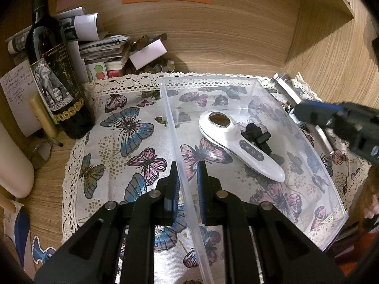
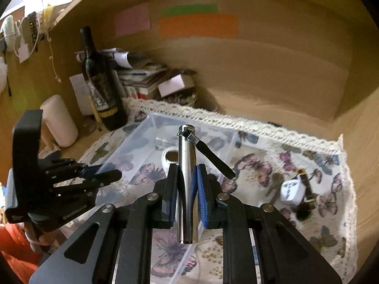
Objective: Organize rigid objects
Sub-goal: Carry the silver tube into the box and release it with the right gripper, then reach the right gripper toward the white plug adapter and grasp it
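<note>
A clear plastic bin (image 1: 315,146) sits on a butterfly cloth (image 1: 132,127). Inside lie a white handheld device (image 1: 239,142) and a black clip (image 1: 258,138). My left gripper (image 1: 187,172) is shut on the bin's left wall, one finger on each side. My right gripper (image 2: 187,177) is shut on a silver metal cylinder (image 2: 187,184) with a black wrist strap (image 2: 213,158), held above the bin's (image 2: 135,156) near right edge. In the left wrist view the right gripper (image 1: 293,112) comes in from the right with the cylinder (image 1: 281,80) blurred.
A wine bottle (image 1: 51,71), stacked papers and boxes (image 1: 111,47) and a pale cylinder (image 2: 59,120) stand at the back left. A white travel adapter (image 2: 292,193) and a watch (image 2: 306,189) lie on the cloth right of the bin. Wooden walls close the back and right.
</note>
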Demonstrator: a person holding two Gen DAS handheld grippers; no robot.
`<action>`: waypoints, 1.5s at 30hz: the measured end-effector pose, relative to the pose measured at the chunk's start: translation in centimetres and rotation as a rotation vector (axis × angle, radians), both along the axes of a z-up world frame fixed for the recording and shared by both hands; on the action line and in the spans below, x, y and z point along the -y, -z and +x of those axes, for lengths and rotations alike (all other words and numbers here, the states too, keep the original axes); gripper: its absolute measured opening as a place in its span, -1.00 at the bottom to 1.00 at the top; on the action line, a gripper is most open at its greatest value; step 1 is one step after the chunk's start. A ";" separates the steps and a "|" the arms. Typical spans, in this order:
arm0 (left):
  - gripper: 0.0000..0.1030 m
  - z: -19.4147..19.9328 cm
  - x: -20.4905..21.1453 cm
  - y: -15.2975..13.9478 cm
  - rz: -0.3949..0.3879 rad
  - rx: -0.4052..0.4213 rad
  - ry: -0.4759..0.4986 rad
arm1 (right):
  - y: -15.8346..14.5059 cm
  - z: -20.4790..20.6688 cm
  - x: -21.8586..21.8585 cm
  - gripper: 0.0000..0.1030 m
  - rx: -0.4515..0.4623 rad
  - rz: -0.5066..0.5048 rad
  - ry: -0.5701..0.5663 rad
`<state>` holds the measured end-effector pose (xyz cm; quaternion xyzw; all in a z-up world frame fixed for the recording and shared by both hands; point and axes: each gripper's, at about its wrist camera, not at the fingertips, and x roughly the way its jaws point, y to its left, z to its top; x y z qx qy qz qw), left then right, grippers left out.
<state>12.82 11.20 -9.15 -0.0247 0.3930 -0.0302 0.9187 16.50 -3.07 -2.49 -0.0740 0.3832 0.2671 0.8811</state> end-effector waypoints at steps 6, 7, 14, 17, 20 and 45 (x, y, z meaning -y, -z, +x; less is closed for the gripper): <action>-0.75 0.0 0.0 0.0 -0.001 0.001 0.001 | 2.3 0.8 -1.0 -0.72 -0.069 -0.035 -0.007; -0.75 0.0 0.0 0.0 -0.001 0.001 0.001 | 2.5 0.9 -1.1 -0.72 -0.076 -0.039 -0.008; -0.75 0.0 0.1 0.1 -0.001 0.001 0.002 | 4.0 1.4 -1.8 -0.71 -0.129 -0.078 -0.013; -0.75 0.0 0.1 0.1 -0.002 0.001 0.002 | 3.7 1.3 -1.7 -0.72 -0.125 -0.073 -0.009; -0.75 0.0 0.1 0.1 -0.003 0.001 0.002 | 3.4 1.2 -1.6 -0.71 -0.121 -0.068 -0.010; -0.75 -0.1 0.2 0.1 -0.008 0.000 0.004 | 2.5 1.3 10.1 -0.05 -0.051 -0.160 0.313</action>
